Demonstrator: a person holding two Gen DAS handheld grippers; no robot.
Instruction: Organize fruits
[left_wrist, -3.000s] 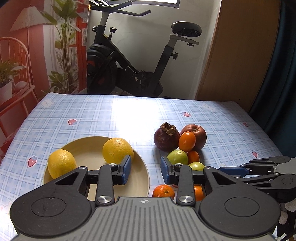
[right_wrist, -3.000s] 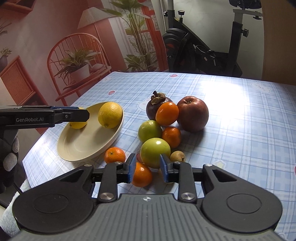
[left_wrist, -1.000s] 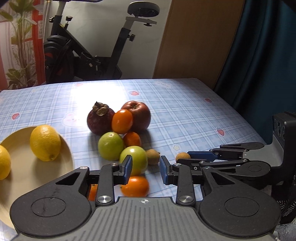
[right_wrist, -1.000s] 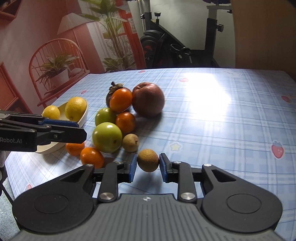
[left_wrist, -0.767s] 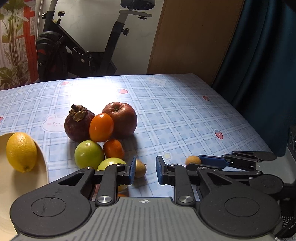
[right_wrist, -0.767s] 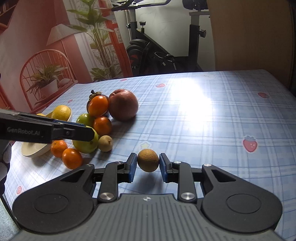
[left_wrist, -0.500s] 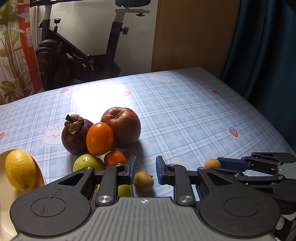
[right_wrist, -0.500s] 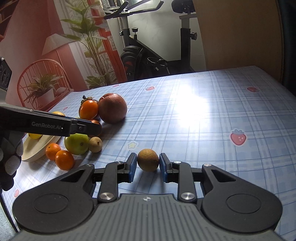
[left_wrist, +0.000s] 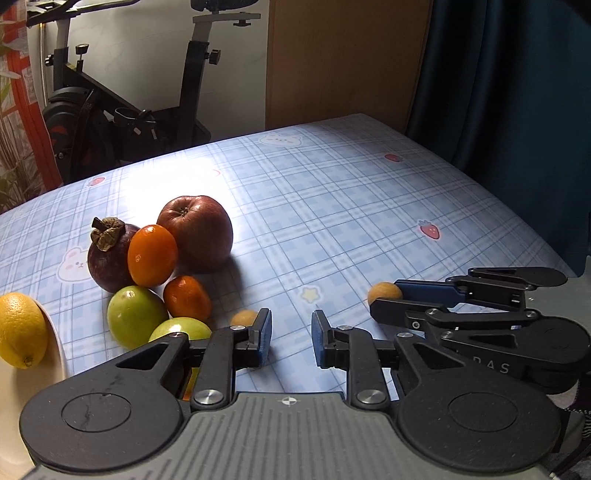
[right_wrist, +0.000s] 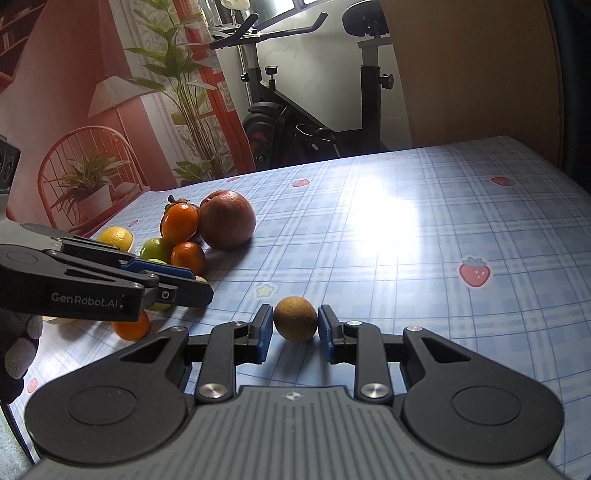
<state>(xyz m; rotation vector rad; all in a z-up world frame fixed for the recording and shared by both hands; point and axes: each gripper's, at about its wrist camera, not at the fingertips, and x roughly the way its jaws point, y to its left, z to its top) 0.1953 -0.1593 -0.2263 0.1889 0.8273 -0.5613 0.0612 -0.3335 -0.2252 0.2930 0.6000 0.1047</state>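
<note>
My right gripper (right_wrist: 295, 334) is shut on a small brown longan (right_wrist: 295, 323), held just above the blue checked tablecloth; it also shows in the left wrist view (left_wrist: 384, 293). My left gripper (left_wrist: 290, 341) is open and empty, with a second small brown longan (left_wrist: 243, 317) just left of its left finger. A fruit pile lies to the left: a red apple (left_wrist: 195, 232), a mangosteen (left_wrist: 105, 254), an orange fruit (left_wrist: 151, 254), a small tangerine (left_wrist: 186, 297), two green fruits (left_wrist: 135, 317). A lemon (left_wrist: 20, 339) sits on a cream plate (left_wrist: 55, 358).
An exercise bike (right_wrist: 306, 122) stands behind the table's far edge. A dark curtain (left_wrist: 517, 92) hangs at the right and a wooden panel (left_wrist: 340, 62) behind. More tangerines (right_wrist: 131, 328) lie near the plate. Open tablecloth (right_wrist: 424, 240) stretches to the right.
My right gripper has carried the longan right, away from the pile. My left gripper has swung right and narrowed slightly, so the second longan is now beside its left finger.
</note>
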